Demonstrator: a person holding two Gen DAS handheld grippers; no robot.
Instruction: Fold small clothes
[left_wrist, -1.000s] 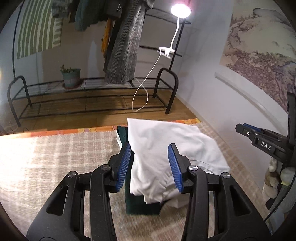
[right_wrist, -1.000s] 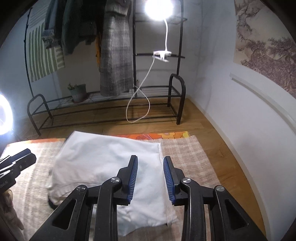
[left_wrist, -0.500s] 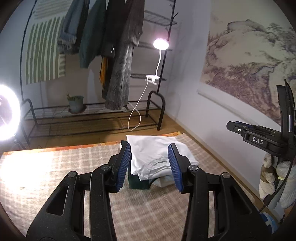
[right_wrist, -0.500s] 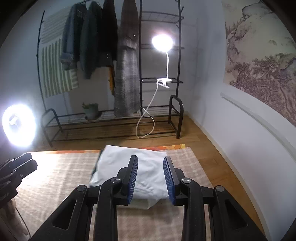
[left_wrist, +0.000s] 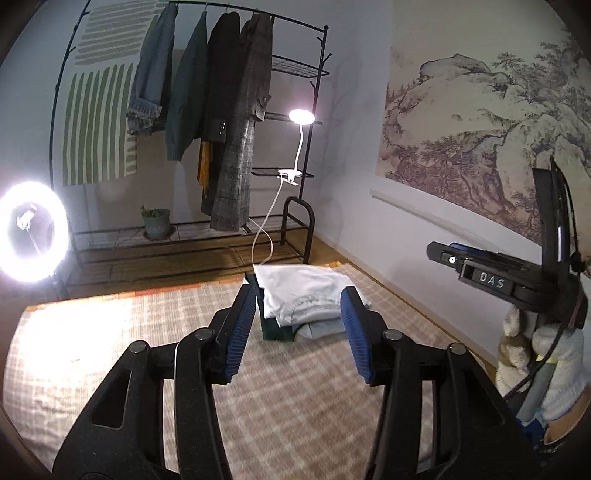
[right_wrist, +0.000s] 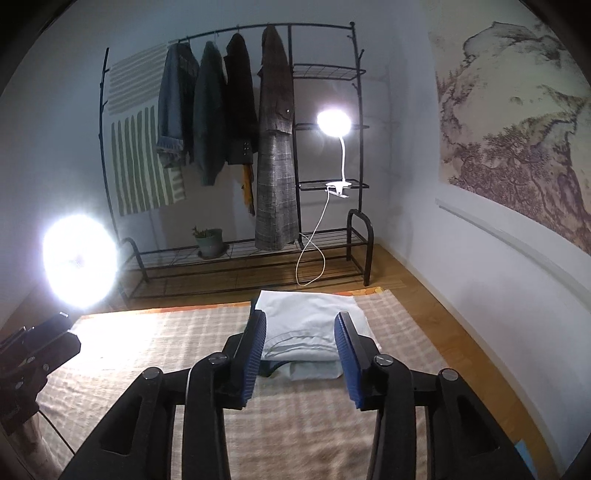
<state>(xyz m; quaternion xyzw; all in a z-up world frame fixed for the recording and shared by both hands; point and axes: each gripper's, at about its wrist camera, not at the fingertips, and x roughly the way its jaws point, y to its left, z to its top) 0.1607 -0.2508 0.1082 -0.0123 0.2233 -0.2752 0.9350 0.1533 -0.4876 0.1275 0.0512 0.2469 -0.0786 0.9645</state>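
Observation:
A folded white garment (left_wrist: 301, 293) tops a small stack at the far right of the checked cloth surface (left_wrist: 129, 332). A dark green folded piece (left_wrist: 275, 330) and a pale grey one (left_wrist: 321, 328) lie beneath it. The stack also shows in the right wrist view (right_wrist: 306, 321). My left gripper (left_wrist: 297, 332) is open and empty, held back above the cloth, short of the stack. My right gripper (right_wrist: 300, 360) is open and empty, also held back from the stack. The right gripper's body shows at the right of the left wrist view (left_wrist: 491, 275).
A black clothes rack (right_wrist: 236, 147) with hanging coats stands behind the surface, with a clip lamp (right_wrist: 334, 123) and a potted plant (right_wrist: 208, 242). A bright ring light (left_wrist: 31, 230) stands at the left. A wall with a landscape painting (left_wrist: 480, 122) runs along the right.
Both grippers have pulled back and risen away from the stack, which now looks smaller and farther off. Both stay open and empty.

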